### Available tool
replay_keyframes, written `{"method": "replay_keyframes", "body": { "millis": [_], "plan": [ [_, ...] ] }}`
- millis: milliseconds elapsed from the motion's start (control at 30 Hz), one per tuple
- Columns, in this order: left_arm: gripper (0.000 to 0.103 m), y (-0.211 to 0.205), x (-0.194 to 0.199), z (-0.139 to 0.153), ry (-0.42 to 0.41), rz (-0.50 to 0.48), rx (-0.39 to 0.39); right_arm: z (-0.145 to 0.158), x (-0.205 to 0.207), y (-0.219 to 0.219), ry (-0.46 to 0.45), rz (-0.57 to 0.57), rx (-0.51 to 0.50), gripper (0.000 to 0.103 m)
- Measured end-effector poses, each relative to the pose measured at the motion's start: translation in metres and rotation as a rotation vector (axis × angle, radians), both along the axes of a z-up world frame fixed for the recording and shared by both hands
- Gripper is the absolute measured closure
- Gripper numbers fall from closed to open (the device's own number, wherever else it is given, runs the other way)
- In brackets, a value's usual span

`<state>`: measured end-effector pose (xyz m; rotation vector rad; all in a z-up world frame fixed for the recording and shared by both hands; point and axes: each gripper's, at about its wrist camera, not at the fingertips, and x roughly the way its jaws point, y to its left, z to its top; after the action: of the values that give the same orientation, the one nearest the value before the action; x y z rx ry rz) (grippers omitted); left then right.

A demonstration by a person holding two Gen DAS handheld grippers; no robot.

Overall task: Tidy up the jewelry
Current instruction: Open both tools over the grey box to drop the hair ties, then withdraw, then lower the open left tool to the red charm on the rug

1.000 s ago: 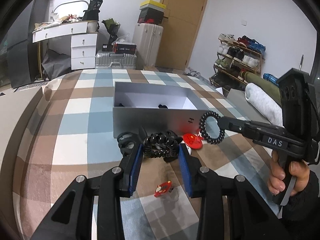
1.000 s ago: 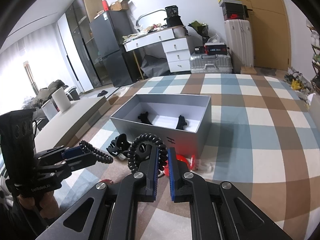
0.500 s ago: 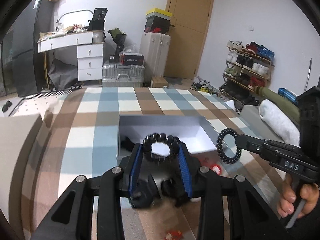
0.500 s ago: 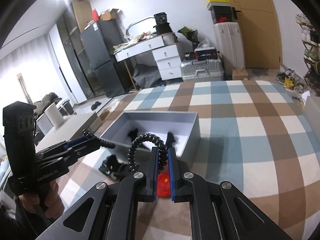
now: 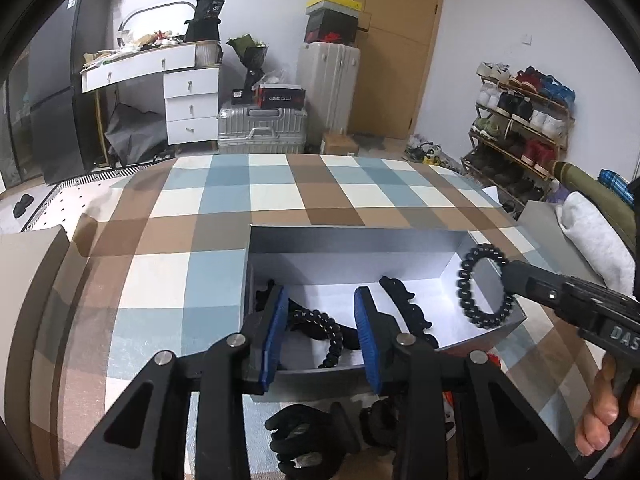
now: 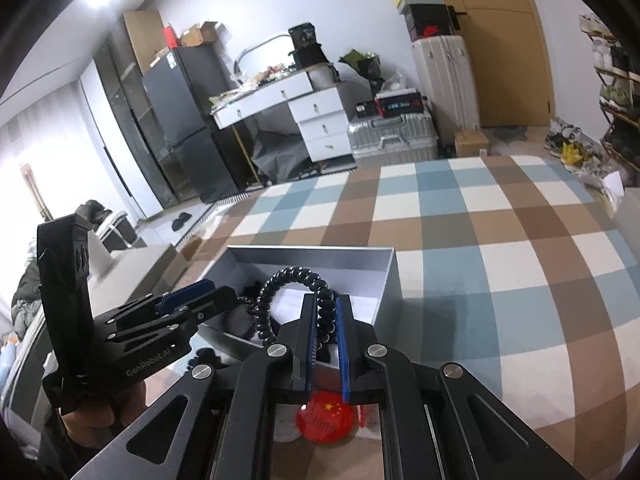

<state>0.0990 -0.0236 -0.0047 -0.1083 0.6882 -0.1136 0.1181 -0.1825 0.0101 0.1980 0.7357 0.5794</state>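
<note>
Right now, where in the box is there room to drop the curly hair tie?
The gray box has bare white floor along its far wall. Its near left is crowded with black hair clips and a coil tie.

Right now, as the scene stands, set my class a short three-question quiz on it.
1. True or false: the right gripper is shut on a black coil tie.
2. What does the grey box stand on? A) a checked cloth B) bare wood C) a shoe rack
3. Fill in: the round disc lying below the right gripper, outside the box, is ____.

Key: 1 true; 2 A; 3 red.
</note>
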Motion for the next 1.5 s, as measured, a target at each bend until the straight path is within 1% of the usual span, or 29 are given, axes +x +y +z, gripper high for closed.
{"method": "replay_keyframes", "body": {
  "millis": [67, 200, 333, 500, 667, 733, 767, 800, 833, 867, 900, 933, 967, 1000, 1033, 1067, 1133, 1167, 1233, 1267, 1300, 1400, 1500],
  "plan": [
    [0.075, -0.002, 0.0, 0.001, 0.014, -0.007, 0.013, -0.003, 0.003, 0.001, 0.01, -0.005, -0.005, 0.094],
    [0.075, -0.01, 0.001, 0.002, 0.037, -0.026, 0.066, -0.008, 0.009, 0.005, 0.033, 0.004, -0.012, 0.094],
    [0.075, -0.008, 0.004, 0.002, 0.078, -0.024, 0.054, -0.012, 0.011, 0.008, 0.038, 0.016, -0.027, 0.094],
    [0.075, -0.009, -0.001, 0.002, 0.117, -0.025, 0.03, -0.013, 0.016, 0.009, 0.039, 0.016, -0.038, 0.095],
    [0.074, -0.008, 0.0, 0.003, 0.109, -0.025, 0.013, -0.015, 0.021, 0.009, 0.046, 0.019, -0.042, 0.097],
    [0.074, -0.003, -0.004, 0.006, 0.093, -0.021, -0.016, -0.013, 0.02, 0.009, 0.048, 0.036, -0.045, 0.091],
    [0.074, -0.001, -0.007, 0.008, 0.085, -0.023, -0.028, -0.012, 0.018, 0.009, 0.048, 0.047, -0.047, 0.091],
    [0.073, 0.002, -0.012, 0.011, 0.07, -0.023, -0.044, -0.01, 0.016, 0.009, 0.042, 0.05, -0.051, 0.086],
    [0.071, 0.005, -0.017, 0.013, 0.058, -0.021, -0.051, -0.006, 0.012, 0.007, 0.021, 0.056, -0.054, 0.076],
    [0.061, 0.007, -0.023, 0.015, 0.049, -0.017, -0.052, -0.003, 0.008, 0.005, 0.011, 0.064, -0.046, 0.07],
    [0.052, 0.01, -0.028, 0.016, 0.04, -0.011, -0.053, 0.001, 0.002, 0.001, -0.004, 0.069, -0.039, 0.055],
    [0.049, 0.012, -0.034, 0.018, 0.029, -0.019, -0.064, 0.004, -0.003, -0.002, -0.018, 0.065, -0.039, 0.043],
    [0.039, 0.012, -0.039, 0.019, 0.026, -0.018, -0.066, 0.007, -0.009, -0.005, -0.032, 0.064, -0.037, 0.038],
    [0.027, 0.013, -0.045, 0.019, 0.024, -0.006, -0.06, 0.009, -0.014, -0.008, -0.038, 0.067, -0.033, 0.03],
    [0.022, 0.013, -0.049, 0.019, 0.024, 0.006, -0.054, 0.01, -0.017, -0.009, -0.04, 0.072, -0.031, 0.025],
    [0.02, 0.014, -0.052, 0.019, 0.023, 0.013, -0.051, 0.011, -0.022, -0.012, -0.042, 0.078, -0.03, 0.022],
    [0.02, 0.015, -0.06, 0.017, 0.021, 0.012, -0.063, 0.011, -0.032, -0.016, -0.049, 0.077, -0.034, 0.013],
    [0.019, 0.016, -0.062, 0.016, 0.026, 0.013, -0.065, 0.011, -0.034, -0.017, -0.05, 0.078, -0.035, 0.01],
    [0.012, 0.015, -0.066, 0.011, 0.037, 0.028, -0.061, 0.009, -0.042, -0.02, -0.051, 0.079, -0.045, 0.005],
    [0.005, 0.014, -0.067, 0.01, 0.042, 0.03, -0.057, 0.007, -0.044, -0.021, -0.048, 0.08, -0.048, 0.005],
    [0.002, 0.013, -0.068, 0.007, 0.047, 0.035, -0.046, 0.006, -0.046, -0.022, -0.04, 0.077, -0.045, 0.004],
    [0.002, 0.01, -0.071, 0.004, 0.05, 0.035, -0.027, -0.001, -0.046, -0.025, 0.002, 0.069, -0.025, 0.003],
    [0.002, 0.003, -0.073, 0.0, 0.057, 0.028, -0.007, -0.006, -0.046, -0.025, 0.016, 0.068, -0.04, 0.003]
  ]
}}
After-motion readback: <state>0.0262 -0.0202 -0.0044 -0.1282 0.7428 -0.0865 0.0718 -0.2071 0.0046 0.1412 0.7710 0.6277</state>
